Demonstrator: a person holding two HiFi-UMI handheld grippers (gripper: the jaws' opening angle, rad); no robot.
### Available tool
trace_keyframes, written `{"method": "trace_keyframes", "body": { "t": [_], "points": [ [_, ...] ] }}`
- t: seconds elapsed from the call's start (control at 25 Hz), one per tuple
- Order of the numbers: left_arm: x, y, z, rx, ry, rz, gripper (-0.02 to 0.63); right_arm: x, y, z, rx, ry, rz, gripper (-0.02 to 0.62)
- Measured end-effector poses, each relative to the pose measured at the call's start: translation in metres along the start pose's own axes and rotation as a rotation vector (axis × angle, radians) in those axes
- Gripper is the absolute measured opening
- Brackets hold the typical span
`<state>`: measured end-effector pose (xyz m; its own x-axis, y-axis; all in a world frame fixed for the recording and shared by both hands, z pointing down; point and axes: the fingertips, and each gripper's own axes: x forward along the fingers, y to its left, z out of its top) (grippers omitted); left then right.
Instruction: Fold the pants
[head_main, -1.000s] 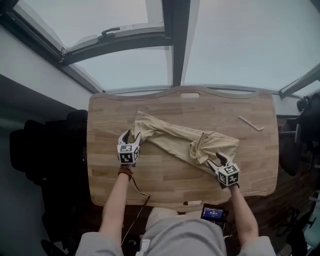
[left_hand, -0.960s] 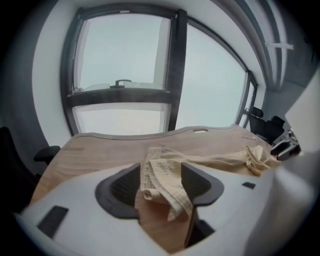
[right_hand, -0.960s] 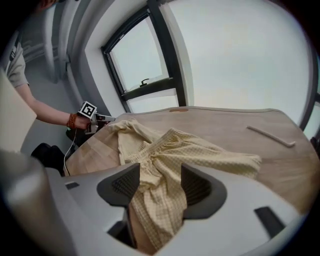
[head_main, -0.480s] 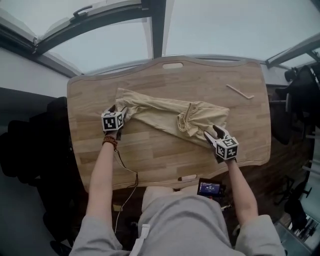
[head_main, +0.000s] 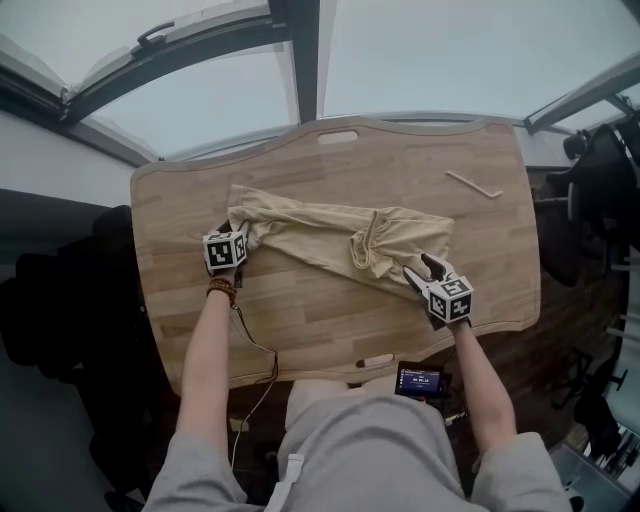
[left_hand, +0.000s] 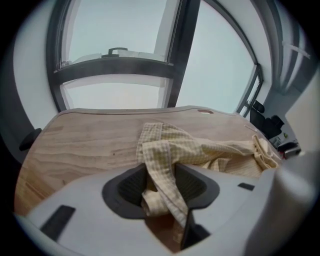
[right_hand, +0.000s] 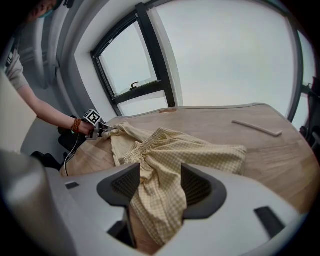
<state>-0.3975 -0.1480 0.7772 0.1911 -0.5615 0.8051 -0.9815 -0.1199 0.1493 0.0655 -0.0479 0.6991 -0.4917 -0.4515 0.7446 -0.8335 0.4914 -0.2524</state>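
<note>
Two handheld grippers are set at opposite ends of the pants (head_main: 330, 232), a pale yellow checked pair that is spread crumpled from left to right across the middle of the wooden table (head_main: 300, 320). The left gripper (head_main: 238, 230) is lowered onto the leg end at the left, and a narrow fold of the hem is seen standing between its jaws. These jaws have just been closing, yet a dark gap is left between the cloth and one pad (left_hand: 131, 186), so the fabric is not yet pinched. The right gripper (head_main: 424, 266) is placed at the near right corner of the pants, where a thick bunch of fabric is clamped between its pads (right_hand: 125, 185) and is draped through toward the camera. The gathered waistband (head_main: 365, 240) is bunched just left of that gripper. A thin pale stick (head_main: 474, 184) is laid well apart from the pants, near the far right corner of the table. A small lit screen (head_main: 421, 380) is seen just beyond the near edge, and a beaded bracelet (head_main: 221, 290) is worn on the left wrist.
</note>
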Motion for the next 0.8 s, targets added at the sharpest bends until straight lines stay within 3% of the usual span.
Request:
{"method": "trace_keyframes", "body": {
  "t": [0.2,0.6,0.8],
  "points": [
    [-0.013,-0.007,0.015,0.02,-0.06,-0.013,0.047,0.0,0.001,0.003,-0.005,-0.008,-0.001,0.261],
    [-0.072,-0.048,0.049,-0.01,-0.163,-0.08,0.037,-0.011,-0.009,0.005,0.014,-0.042,-0.01,0.259],
    [-0.101,-0.1,0.059,-0.076,-0.147,-0.194,0.034,-0.022,-0.015,0.004,0.035,-0.072,-0.014,0.258]
  ]
}}
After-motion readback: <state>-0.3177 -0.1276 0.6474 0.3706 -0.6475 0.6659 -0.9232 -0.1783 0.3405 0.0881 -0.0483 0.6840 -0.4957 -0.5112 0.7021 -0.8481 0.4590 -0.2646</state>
